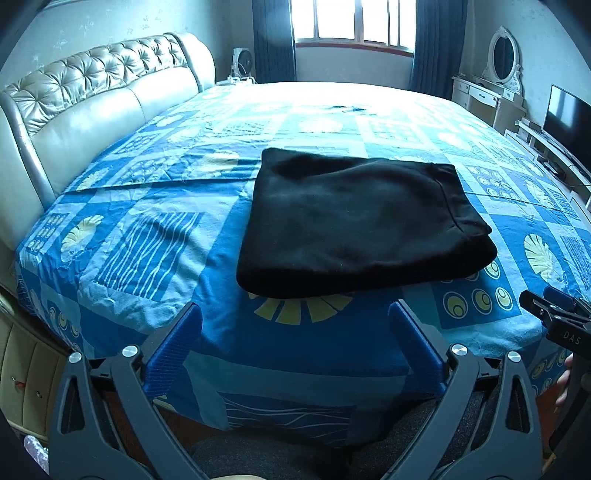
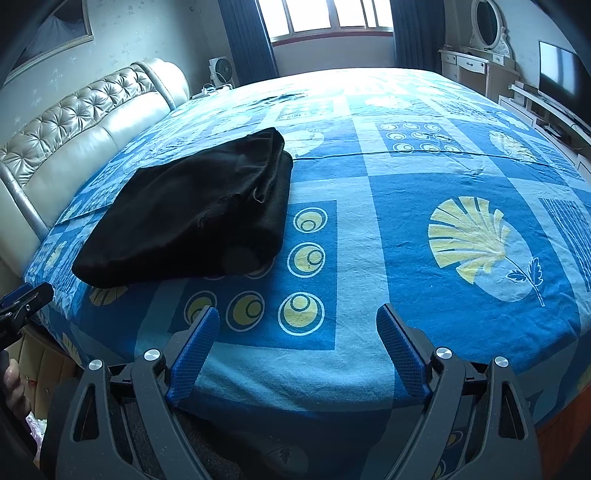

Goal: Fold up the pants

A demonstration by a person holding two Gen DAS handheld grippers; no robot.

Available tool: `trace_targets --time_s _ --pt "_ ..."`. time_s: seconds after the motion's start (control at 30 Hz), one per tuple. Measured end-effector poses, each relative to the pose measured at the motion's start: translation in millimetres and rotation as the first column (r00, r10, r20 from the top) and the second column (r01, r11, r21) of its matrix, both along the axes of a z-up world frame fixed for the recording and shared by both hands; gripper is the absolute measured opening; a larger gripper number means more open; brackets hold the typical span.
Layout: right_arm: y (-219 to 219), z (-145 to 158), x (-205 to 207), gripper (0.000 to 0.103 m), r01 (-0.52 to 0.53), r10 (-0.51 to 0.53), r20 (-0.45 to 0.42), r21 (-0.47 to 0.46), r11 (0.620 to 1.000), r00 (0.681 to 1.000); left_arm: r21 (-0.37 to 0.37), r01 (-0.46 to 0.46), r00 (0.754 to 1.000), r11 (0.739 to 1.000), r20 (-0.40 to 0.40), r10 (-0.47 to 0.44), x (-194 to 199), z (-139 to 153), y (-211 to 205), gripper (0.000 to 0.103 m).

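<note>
Black pants (image 1: pixel 354 221) lie folded into a compact rectangle on the blue patterned bedspread (image 1: pixel 147 236). In the right wrist view the pants (image 2: pixel 192 214) sit at the left, with stacked layers showing on their right edge. My left gripper (image 1: pixel 295 314) is open and empty, held just in front of the near edge of the pants, apart from them. My right gripper (image 2: pixel 297 315) is open and empty over the bedspread (image 2: pixel 388 206), to the right of the pants. The right gripper also shows at the right edge of the left wrist view (image 1: pixel 554 310).
A padded beige headboard (image 1: pixel 92 103) runs along the left. A window with blue curtains (image 1: pixel 354 22) is at the back. A white dresser with a mirror (image 1: pixel 495 81) and a TV (image 1: pixel 569 122) stand at the right. The bed's near edge drops off below the grippers.
</note>
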State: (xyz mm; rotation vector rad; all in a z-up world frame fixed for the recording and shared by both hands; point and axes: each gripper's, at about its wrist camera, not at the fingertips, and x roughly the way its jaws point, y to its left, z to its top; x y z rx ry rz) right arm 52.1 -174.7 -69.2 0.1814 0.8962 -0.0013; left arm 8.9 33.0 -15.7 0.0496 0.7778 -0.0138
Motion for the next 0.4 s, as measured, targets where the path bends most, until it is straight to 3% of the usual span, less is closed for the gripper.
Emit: trace_targets --time_s 0.23,0.4 --pt "0 -1 3 0.086 -0.011 0.011 -0.022 0.034 0.999 1.0 0.018 0.079 0.996 0.997 0.035 -0.079 5 21 -5 0.101" --pt "-11 19 26 0.086 -0.019 0.018 0.014 0.077 0.997 1.0 0.006 -0.012 0.999 1.0 0.044 0.012 51 26 33 0.101"
